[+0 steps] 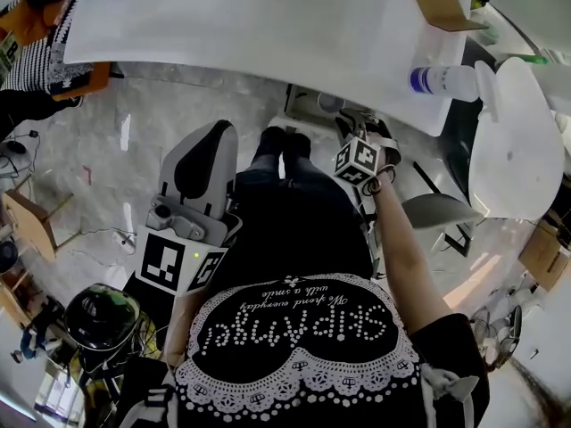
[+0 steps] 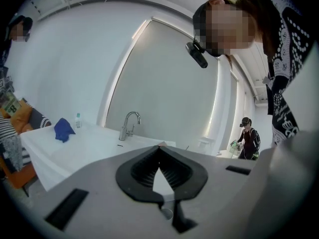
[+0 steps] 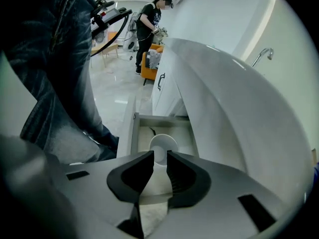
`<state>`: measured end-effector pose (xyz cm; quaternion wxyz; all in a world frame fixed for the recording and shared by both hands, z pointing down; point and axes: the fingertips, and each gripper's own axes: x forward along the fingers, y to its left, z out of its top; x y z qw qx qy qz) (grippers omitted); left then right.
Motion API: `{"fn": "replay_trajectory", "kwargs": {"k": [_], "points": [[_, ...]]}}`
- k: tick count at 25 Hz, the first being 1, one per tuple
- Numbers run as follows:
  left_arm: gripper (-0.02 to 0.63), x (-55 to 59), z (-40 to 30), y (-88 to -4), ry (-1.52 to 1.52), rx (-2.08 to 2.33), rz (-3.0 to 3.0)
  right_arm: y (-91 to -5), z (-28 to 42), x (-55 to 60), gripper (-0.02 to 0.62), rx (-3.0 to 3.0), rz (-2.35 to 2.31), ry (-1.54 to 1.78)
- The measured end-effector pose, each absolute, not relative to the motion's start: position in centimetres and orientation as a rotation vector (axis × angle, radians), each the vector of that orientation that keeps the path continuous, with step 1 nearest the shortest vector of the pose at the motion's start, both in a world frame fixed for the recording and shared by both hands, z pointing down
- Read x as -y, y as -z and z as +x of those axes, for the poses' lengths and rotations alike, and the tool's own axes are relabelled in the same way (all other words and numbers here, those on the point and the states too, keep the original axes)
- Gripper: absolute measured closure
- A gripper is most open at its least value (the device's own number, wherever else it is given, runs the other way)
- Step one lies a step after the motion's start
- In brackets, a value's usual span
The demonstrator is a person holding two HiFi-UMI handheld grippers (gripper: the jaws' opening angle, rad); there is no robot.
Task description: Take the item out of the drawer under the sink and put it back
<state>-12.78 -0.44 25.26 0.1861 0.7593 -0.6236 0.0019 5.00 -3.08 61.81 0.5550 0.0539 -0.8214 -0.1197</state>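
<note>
A person stands at a white sink counter [image 1: 268,34] with 1 gripper in each hand. The left gripper [image 2: 159,148] is clenched on nothing, its tips touching, and the faucet [image 2: 129,126] is at 11 o'clock of them. The right gripper [image 3: 159,156] tilts down over the open drawer [image 3: 135,133], jaws released and parted. The white cup [image 3: 163,143] stands in the drawer, at 12 o'clock of the tips, ungripped.
</note>
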Motion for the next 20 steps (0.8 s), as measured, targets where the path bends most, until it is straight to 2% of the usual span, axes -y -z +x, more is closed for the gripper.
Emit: {"fn": "replay_trajectory", "kwargs": {"k": [20], "points": [[0.601,0.4,-13.3,-26.0,-0.022,1.77,2.063,-66.1,4.9,1.8,0.523,1.822,-0.066,0.359]]}}
